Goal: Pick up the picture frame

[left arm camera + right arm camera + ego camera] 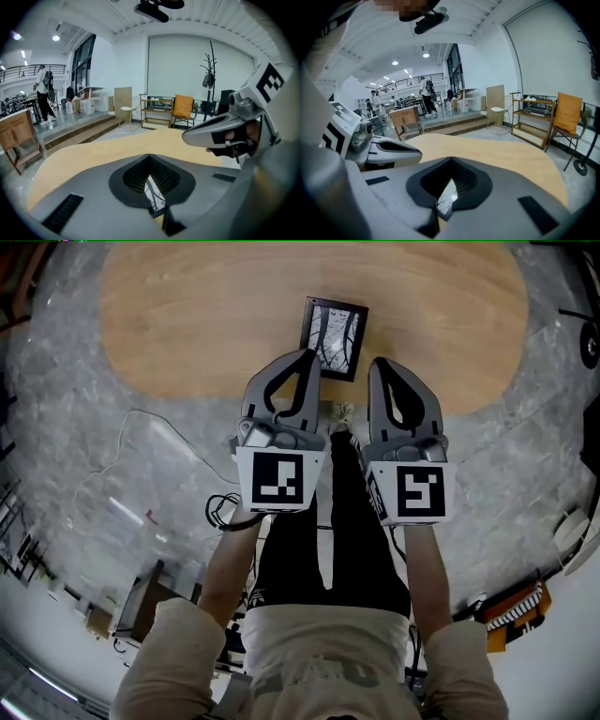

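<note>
The picture frame is black with a bare-tree print and lies flat on the wooden table, near its front edge. Both grippers hover side by side just in front of it and point at it. My left gripper is shut and empty, its tip at the frame's near left corner. My right gripper is also shut and empty, just right of the frame's near right corner. In the left gripper view the frame shows through the loop behind the closed jaws. The right gripper view shows the frame the same way.
The oval table stands on a grey marble floor. A cable lies on the floor at my left. Beyond the table are a shelf with an orange-cushioned chair, steps, a wooden cabinet and people far off.
</note>
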The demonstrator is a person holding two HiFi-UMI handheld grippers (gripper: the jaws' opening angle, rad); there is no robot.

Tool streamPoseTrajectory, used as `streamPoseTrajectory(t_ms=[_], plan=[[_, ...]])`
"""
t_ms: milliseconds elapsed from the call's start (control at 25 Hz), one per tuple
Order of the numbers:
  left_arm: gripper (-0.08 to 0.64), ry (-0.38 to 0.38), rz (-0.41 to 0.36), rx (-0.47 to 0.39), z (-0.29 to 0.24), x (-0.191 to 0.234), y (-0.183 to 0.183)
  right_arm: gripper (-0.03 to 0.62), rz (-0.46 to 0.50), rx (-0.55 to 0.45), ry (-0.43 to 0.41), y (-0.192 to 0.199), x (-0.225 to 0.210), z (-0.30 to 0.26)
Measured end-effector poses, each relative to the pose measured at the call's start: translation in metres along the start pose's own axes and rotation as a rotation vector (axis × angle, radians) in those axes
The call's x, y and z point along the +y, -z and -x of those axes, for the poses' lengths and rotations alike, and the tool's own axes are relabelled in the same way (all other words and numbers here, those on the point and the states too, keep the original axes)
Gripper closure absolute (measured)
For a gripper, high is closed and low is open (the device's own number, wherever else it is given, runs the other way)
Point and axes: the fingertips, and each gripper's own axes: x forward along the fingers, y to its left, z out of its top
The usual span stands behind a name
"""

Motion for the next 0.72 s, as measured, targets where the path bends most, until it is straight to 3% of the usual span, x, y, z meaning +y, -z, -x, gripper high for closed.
streamPoseTrajectory(t_ms=[120,160,240,320,520,640,720], plan=[[0.551,0.005,-0.057,0.036,-0.002,0.002,0.007,0.588,0.015,0.001,-0.001,0.002,-0.003,-0.001],[0.515,0.021,-0.072,0.051,-0.004,-0.001,0.010,0.588,0.017,0.008,-0.003,0.004,-0.005,0.000],[0.308,0.109,-0.120,0.084,-0.011,-0.015,0.016,0.588,0.028,0.029,-0.010,0.008,-0.006,0.001],[0.267,0.224,-0.205,0.131,-0.016,-0.033,0.029,0.588,0.048,0.052,-0.021,0.015,-0.003,0.001],[0.236,0.447,-0.500,0.347,-0.024,-0.075,0.098,0.588,0.080,0.089,-0.083,0.034,0.017,0.002],[0.236,0.512,-0.657,0.504,-0.023,-0.086,0.144,0.588,0.118,0.079,-0.124,0.041,0.029,0.004],[0.236,0.513,-0.715,0.554,-0.025,-0.087,0.160,0.588,0.146,0.095,-0.130,0.048,0.032,0.007]])
